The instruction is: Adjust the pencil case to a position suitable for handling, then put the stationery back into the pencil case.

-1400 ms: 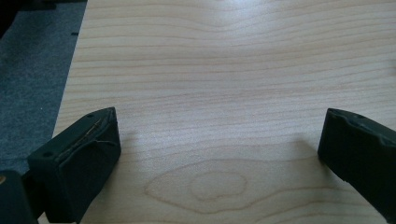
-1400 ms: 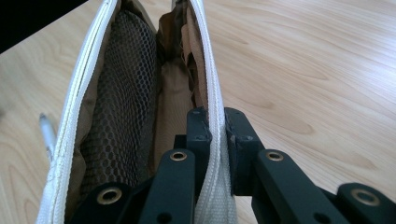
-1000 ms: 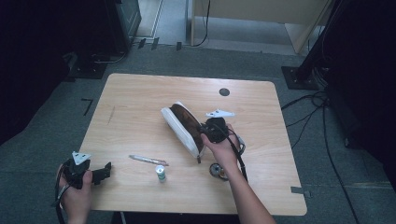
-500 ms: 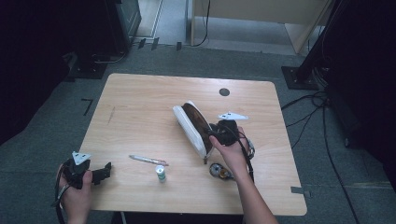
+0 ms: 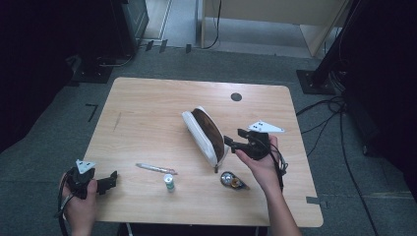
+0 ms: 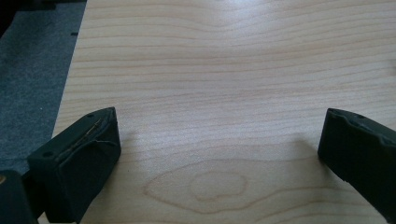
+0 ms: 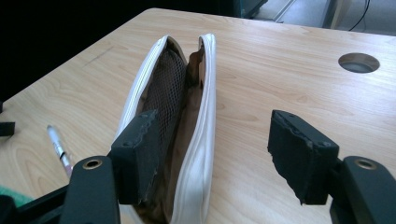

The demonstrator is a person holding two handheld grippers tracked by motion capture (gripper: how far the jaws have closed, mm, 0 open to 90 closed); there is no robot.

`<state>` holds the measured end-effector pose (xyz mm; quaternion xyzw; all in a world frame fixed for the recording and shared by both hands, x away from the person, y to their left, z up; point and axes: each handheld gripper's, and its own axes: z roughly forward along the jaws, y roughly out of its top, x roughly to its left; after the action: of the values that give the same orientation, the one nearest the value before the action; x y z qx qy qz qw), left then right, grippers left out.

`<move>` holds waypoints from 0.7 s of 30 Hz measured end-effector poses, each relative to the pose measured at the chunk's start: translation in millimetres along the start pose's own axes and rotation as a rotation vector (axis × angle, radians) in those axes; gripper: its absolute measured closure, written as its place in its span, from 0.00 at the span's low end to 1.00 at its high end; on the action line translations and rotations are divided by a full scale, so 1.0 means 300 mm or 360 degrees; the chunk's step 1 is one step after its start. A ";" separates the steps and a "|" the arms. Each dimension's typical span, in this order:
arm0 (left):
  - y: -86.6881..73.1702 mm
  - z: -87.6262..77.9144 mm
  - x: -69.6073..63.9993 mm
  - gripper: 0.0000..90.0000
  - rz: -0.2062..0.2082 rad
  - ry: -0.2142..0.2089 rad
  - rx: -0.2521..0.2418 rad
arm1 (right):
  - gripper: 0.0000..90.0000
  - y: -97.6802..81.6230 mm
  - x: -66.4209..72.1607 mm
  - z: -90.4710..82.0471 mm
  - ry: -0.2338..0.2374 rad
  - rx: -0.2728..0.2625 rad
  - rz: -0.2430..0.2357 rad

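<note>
A white pencil pouch [image 5: 204, 135] with a brown lining lies unzipped in the middle of the wooden table [image 5: 147, 113]. Just to its right, my right gripper [image 5: 232, 142] hovers pointing at it. Its jaws have just been opening and stand apart. In the right gripper view the pouch [image 7: 182, 107] gapes ahead of my right gripper [image 7: 219, 154], its near white edge between the jaws with no pad pressing on it. My left gripper [image 5: 110, 181] rests at the table's front left corner. In its own view my left gripper [image 6: 219, 154] is wide open over bare wood.
A pen [image 5: 156, 169] and a small green-capped tube [image 5: 169, 183] lie near the front edge, with a correction tape roller [image 5: 231, 180] below the pouch. A round cable hole [image 5: 236, 97] sits at the back. The pen [image 7: 58, 147] shows left of the pouch.
My right gripper has drawn away to the right and slightly up, opening and letting go of the pouch's near end. The pouch shifted a little to the right. The left hand stayed put.
</note>
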<state>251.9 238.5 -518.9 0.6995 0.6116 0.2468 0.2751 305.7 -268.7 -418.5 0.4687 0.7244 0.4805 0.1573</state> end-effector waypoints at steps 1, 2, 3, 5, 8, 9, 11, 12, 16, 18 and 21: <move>0.000 0.000 0.000 0.00 0.0000 0.0000 0.0001 | 0.37 -0.006 0.001 -0.012 0.0000 0.0000 -0.0003; 0.000 0.000 0.000 0.00 0.0001 0.0000 -0.0001 | 0.37 -0.014 0.003 -0.023 -0.0004 -0.0002 -0.0001; 0.000 0.000 0.000 0.00 0.0001 0.0000 -0.0001 | 0.37 -0.023 0.005 -0.033 -0.0008 -0.0001 -0.0004; 0.000 0.000 0.000 0.00 0.0000 0.0001 0.0000 | 0.38 -0.043 0.010 -0.049 -0.0001 -0.0002 -0.0011; 0.000 0.000 0.000 0.00 0.0000 0.0000 0.0000 | 0.38 -0.065 0.015 -0.062 0.0003 0.0002 -0.0027; 0.000 0.000 0.000 0.00 -0.0001 0.0000 -0.0001 | 0.38 -0.091 0.018 -0.074 0.0007 0.0005 -0.0024; 0.000 0.000 0.000 0.00 0.0000 0.0000 0.0001 | 0.38 -0.110 0.019 -0.084 0.0013 0.0004 -0.0013; 0.000 0.000 0.000 0.00 -0.0001 0.0000 -0.0001 | 0.38 -0.120 0.022 -0.090 0.0016 0.0004 -0.0006; 0.000 0.000 0.000 0.00 -0.0001 0.0000 0.0001 | 0.39 -0.148 0.038 -0.102 0.0035 0.0002 -0.0004; 0.000 0.000 0.000 0.00 0.0000 0.0000 0.0000 | 0.40 -0.169 0.065 -0.104 0.0061 0.0011 -0.0026; 0.000 0.000 0.000 0.00 0.0000 0.0000 0.0000 | 0.43 -0.184 0.094 -0.097 0.0089 0.0015 -0.0053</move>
<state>251.9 238.4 -518.9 0.6995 0.6116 0.2469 0.2751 242.5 -266.7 -444.6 0.4437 0.7385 0.4873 0.1427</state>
